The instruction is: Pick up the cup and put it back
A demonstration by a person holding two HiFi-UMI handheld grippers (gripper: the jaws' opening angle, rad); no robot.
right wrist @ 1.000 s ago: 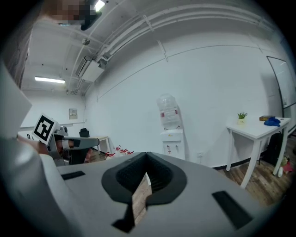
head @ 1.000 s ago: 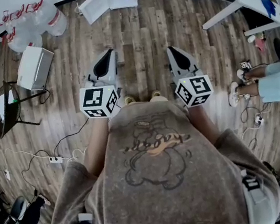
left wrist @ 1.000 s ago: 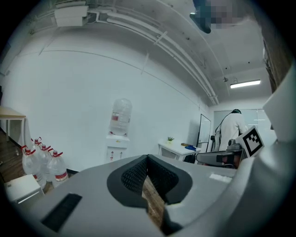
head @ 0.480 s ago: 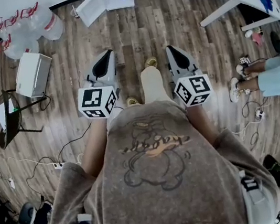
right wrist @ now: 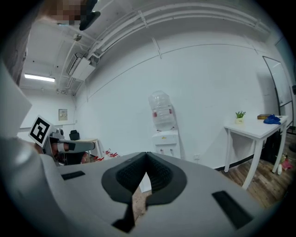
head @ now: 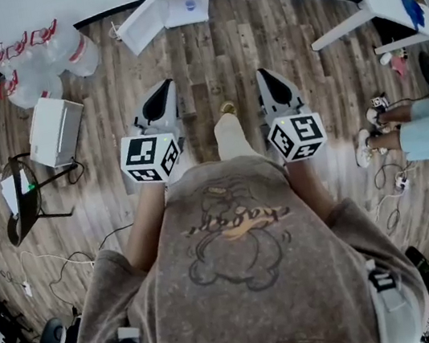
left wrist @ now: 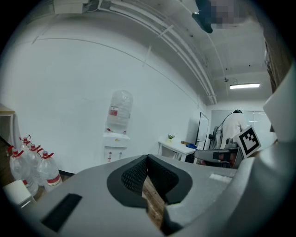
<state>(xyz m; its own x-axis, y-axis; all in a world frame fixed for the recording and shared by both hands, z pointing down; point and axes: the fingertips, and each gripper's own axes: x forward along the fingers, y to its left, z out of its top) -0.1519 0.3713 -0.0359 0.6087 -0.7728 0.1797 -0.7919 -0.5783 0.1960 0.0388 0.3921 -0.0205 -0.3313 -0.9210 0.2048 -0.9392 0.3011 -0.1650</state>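
Wood-plank floor [head: 210, 45] is lying below me. I am holding the left gripper [head: 166, 83] and right gripper [head: 262, 75] level, both closed on nothing and facing the water dispenser [right wrist: 165, 134]. No cup is showing anywhere, so there is likely nothing to grasp yet.

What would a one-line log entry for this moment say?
left gripper: shut, empty | right gripper: shut, empty | ahead: water dispenser | cup: not in view
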